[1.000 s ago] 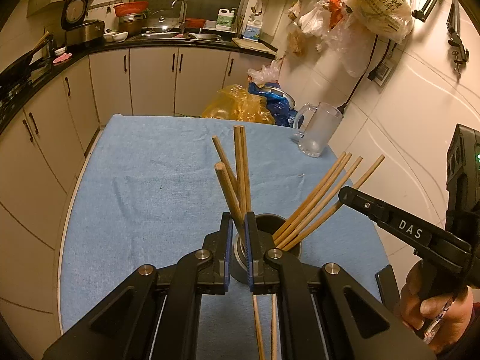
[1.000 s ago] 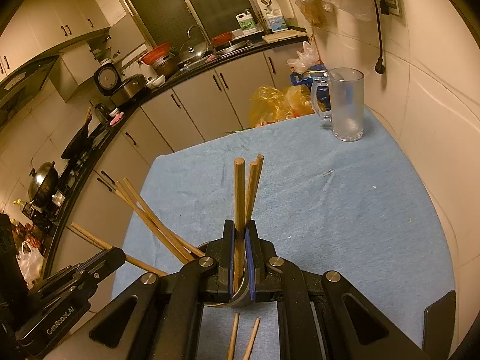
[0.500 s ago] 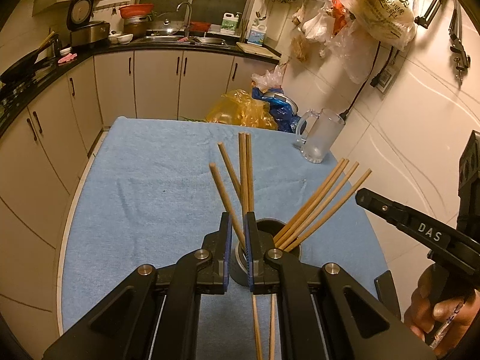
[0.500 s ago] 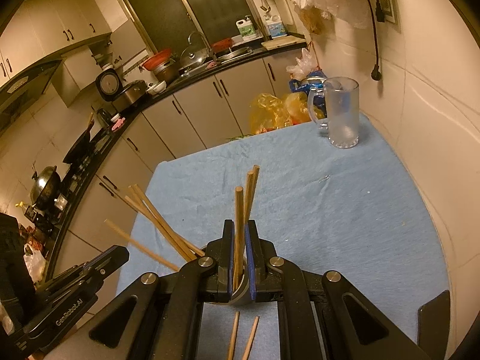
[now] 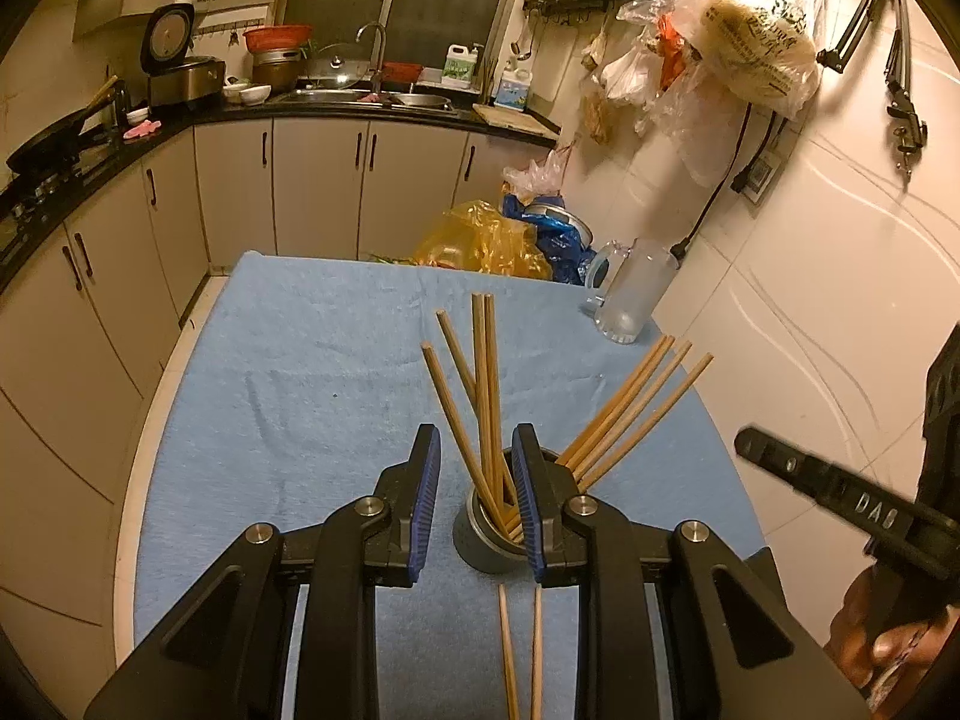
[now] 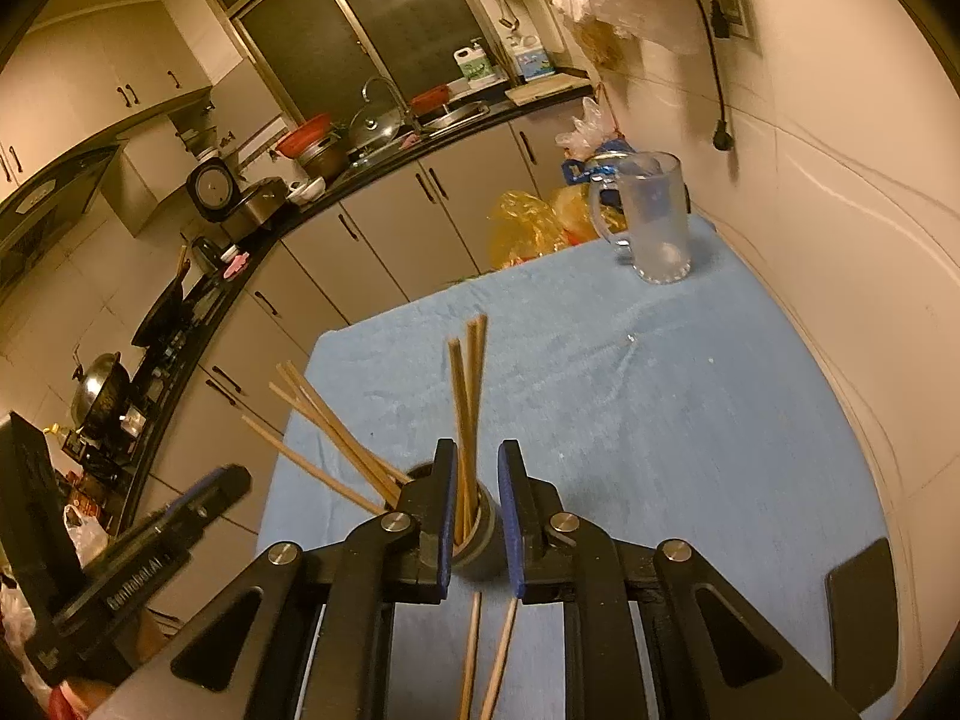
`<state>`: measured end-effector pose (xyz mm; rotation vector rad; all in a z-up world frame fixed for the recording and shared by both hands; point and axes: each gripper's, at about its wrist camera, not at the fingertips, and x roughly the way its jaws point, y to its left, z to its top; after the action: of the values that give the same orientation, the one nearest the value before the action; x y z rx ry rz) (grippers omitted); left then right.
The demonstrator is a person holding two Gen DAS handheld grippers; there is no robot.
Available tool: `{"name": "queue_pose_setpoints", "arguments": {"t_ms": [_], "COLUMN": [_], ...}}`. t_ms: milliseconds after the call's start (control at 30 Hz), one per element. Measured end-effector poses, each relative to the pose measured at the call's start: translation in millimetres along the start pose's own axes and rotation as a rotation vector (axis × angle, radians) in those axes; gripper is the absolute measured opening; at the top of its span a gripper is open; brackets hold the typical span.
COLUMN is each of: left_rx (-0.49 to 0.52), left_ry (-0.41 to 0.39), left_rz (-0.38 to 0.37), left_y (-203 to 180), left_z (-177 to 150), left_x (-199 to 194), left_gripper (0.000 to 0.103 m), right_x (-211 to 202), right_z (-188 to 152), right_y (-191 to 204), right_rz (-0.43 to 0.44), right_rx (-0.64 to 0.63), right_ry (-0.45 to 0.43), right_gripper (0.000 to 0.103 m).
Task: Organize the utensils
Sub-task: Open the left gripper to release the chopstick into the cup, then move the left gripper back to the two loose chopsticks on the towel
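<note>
Both claws have just been opening and grip nothing: the left gripper (image 5: 475, 492) has its pads apart either side of the metal cup (image 5: 480, 540), the right gripper (image 6: 477, 516) likewise. The chopsticks (image 5: 486, 390) stand fanned in that cup, two more chopsticks (image 6: 486, 654) flat on the blue cloth (image 6: 660, 420) near its front edge. Lots of free cloth beyond, glass mug (image 6: 654, 222) off in the far corner by the wall

The holder (image 5: 480, 531) is partly hidden behind the left claw (image 5: 477, 504). Two loose chopsticks (image 5: 521, 654) run off the bottom edge. The right hand (image 5: 888, 651) is cropped at the corner.
</note>
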<state>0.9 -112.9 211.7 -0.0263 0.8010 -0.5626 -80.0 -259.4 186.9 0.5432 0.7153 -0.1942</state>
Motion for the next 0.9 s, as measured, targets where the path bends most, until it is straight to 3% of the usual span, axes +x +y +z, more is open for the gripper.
{"name": "queue_pose_setpoints", "arguments": {"t_ms": [333, 900], "left_rx": [-0.015, -0.034], "left_ry": [0.001, 0.224], "left_rz": [0.02, 0.022], "left_y": [15.6, 74.1], "left_z": [-20.0, -117.6], "left_x": [-21.4, -3.6], "left_gripper": [0.028, 0.03], "right_x": [2.4, 28.3], "right_z": [-41.3, -125.6], "right_y": [-9.3, -10.5], "right_rz": [-0.029, -0.111], "right_rx": [0.032, 0.095], "right_ry": [0.087, 0.24], "right_gripper": [0.016, 0.016]}}
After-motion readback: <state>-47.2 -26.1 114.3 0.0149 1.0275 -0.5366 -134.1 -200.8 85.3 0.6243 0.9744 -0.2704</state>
